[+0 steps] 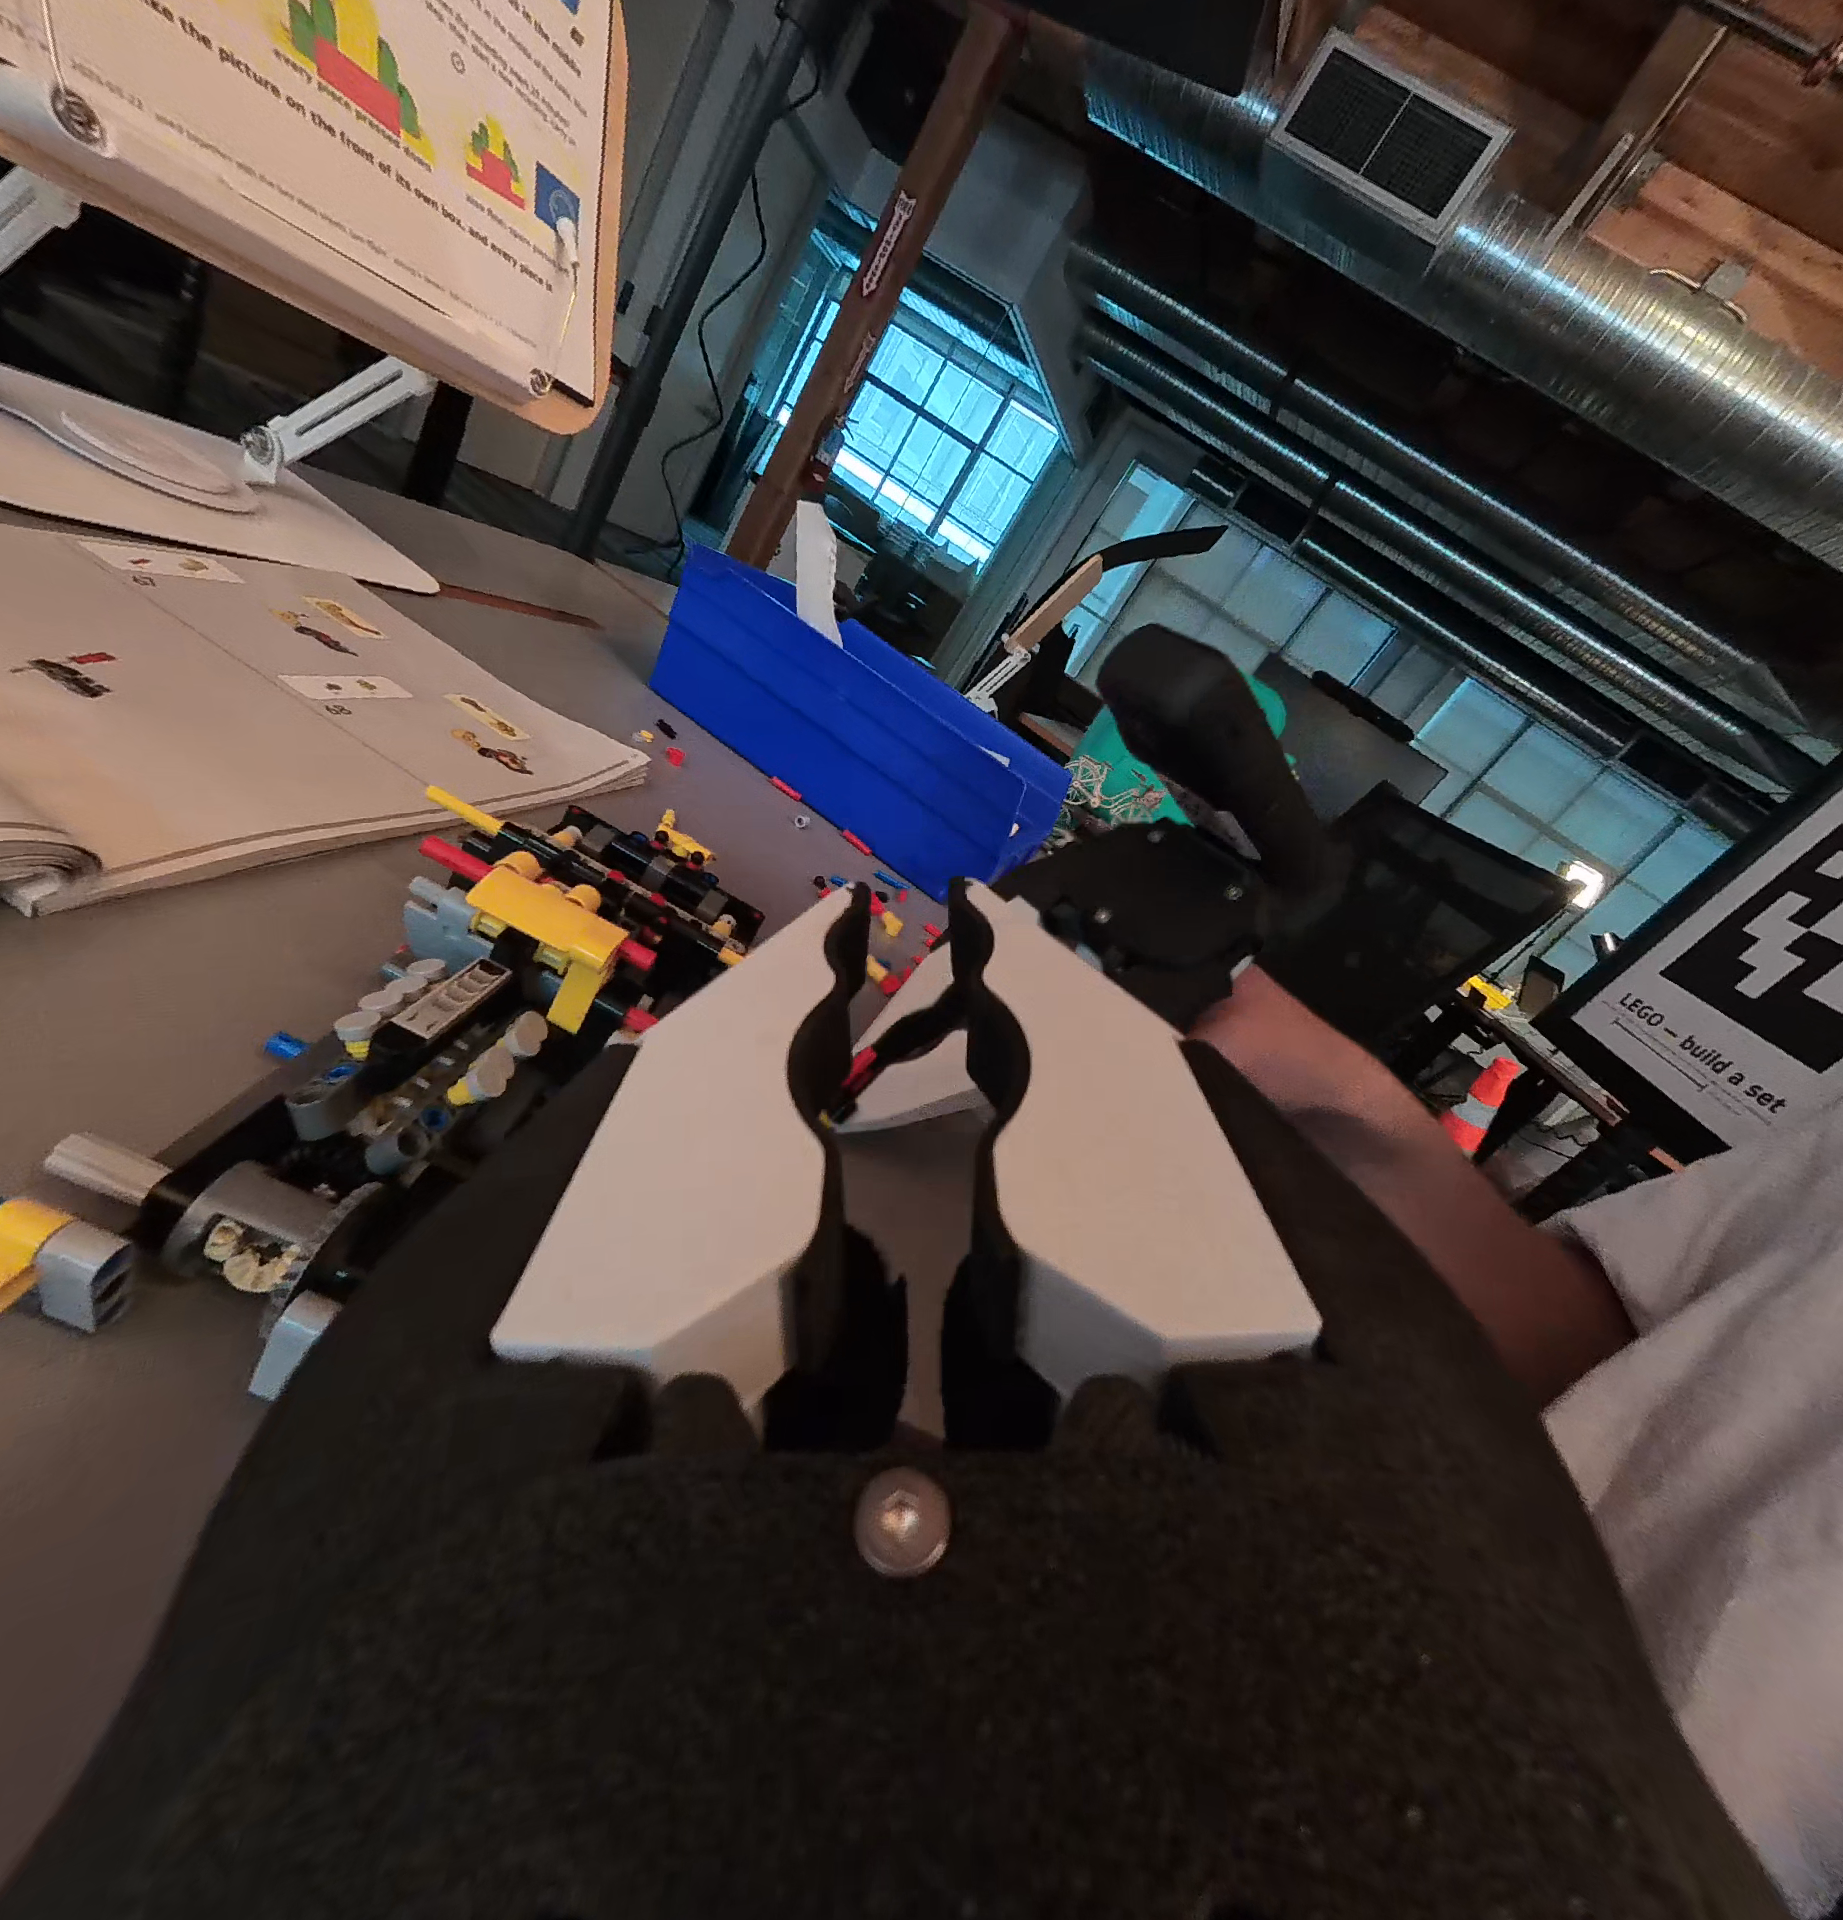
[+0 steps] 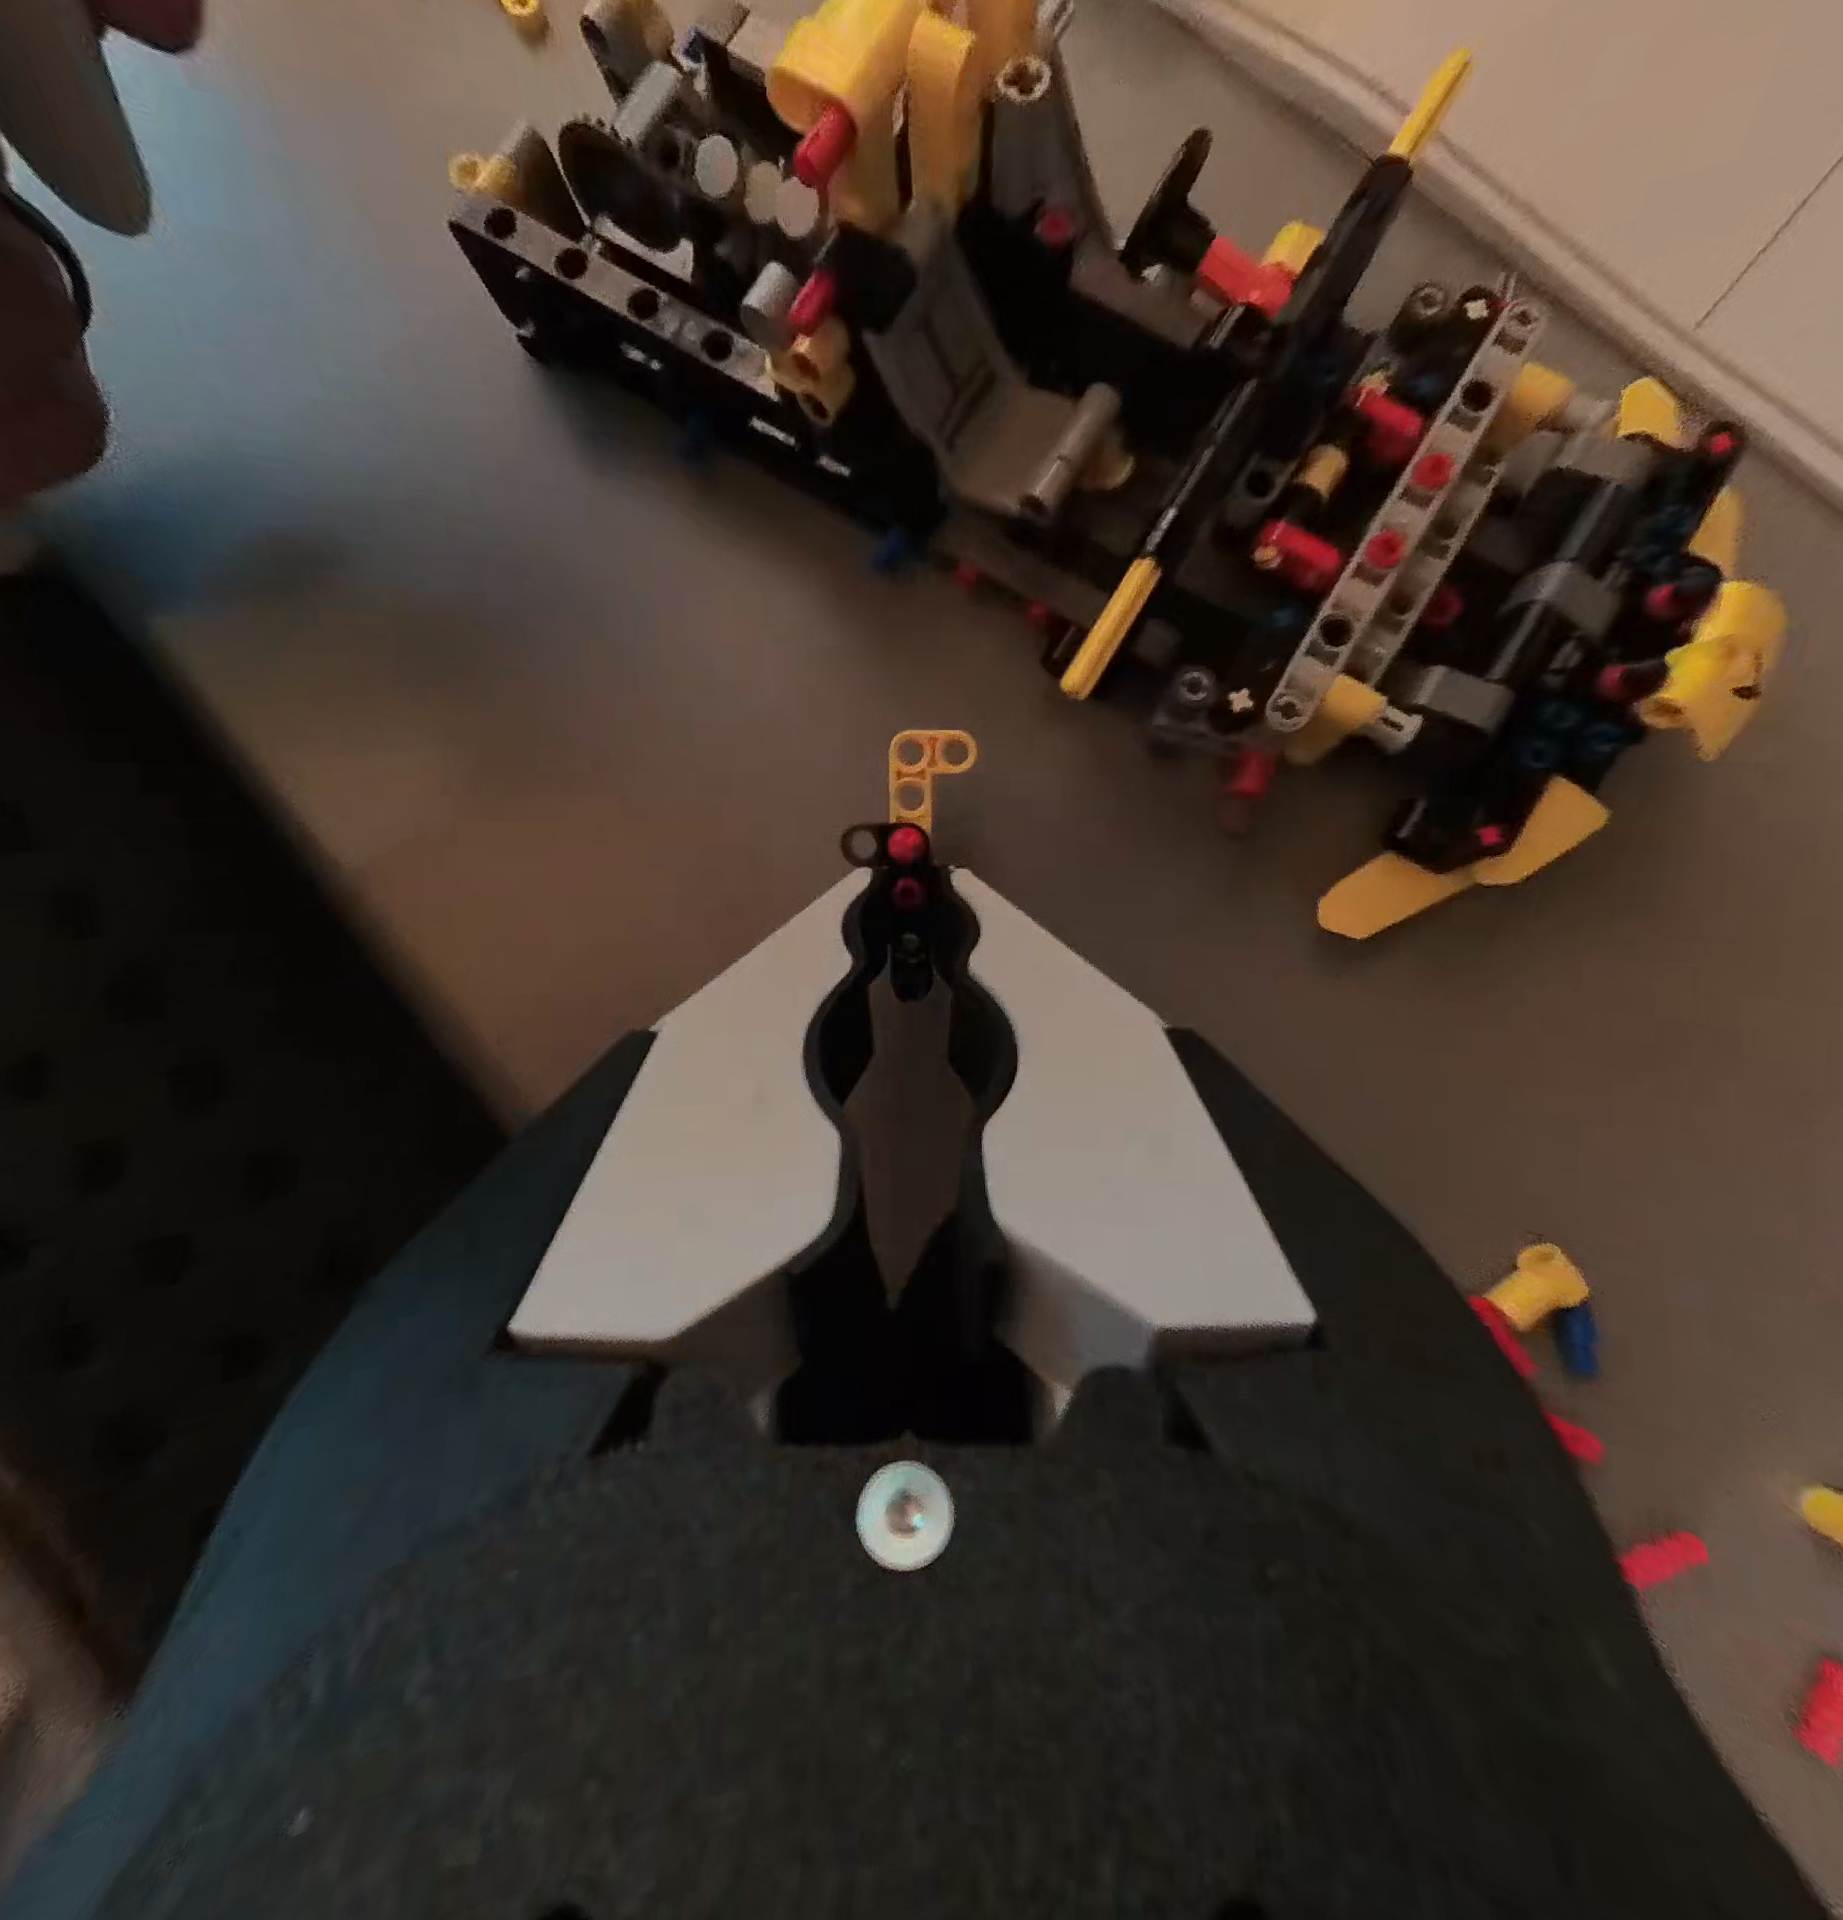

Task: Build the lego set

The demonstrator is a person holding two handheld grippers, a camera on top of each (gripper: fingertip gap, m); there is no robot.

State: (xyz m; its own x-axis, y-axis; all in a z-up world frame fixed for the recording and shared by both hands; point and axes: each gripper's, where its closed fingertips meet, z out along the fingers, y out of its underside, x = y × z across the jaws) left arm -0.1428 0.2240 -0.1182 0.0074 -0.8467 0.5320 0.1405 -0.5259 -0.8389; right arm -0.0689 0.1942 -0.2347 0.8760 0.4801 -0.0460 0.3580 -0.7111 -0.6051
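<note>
**Two grippers over a half-built model: one empty, one carrying a small sub-assembly**

*Left wrist view.* The left gripper (image 1: 901, 899) hovers above the grey table (image 1: 117, 1039) with its jaws a narrow gap apart at the tips and nothing between them. Through the gap, farther off, the right gripper (image 1: 875, 1070) shows, with a small black, red and yellow part at its tip. To the left of the left gripper lies the model (image 1: 543, 935), a long black, grey and yellow frame of beams, pins and gears. Beyond it an open instruction book (image 1: 221, 717) lies flat. Ahead and slightly right stands a blue bin (image 1: 844, 727), with loose small pieces (image 1: 875, 894) scattered on the table before it.

*Right wrist view.* The right gripper (image 2: 906, 883) is closed on a small piece (image 2: 904, 844): a black beam bearing red pins, with a yellow L-shaped beam (image 2: 922, 769) projecting past the fingertips. The piece appears to be held clear of the table, though this cannot be confirmed. The model (image 2: 1156, 416) sits ahead and to the right, well apart from the held piece. More loose red and yellow pieces (image 2: 1540, 1299) lie to the right of the gripper.

*Handling.* The held piece is probably very light, stiff and smooth-sided, so it could pivot or slip if gripped only at one end; a hold across the flat faces of the black beam seems soundest. The model is likely rigid yet liable to shed pins if pushed sideways, so its long black beams offer the best bracing point for the empty gripper.
</note>
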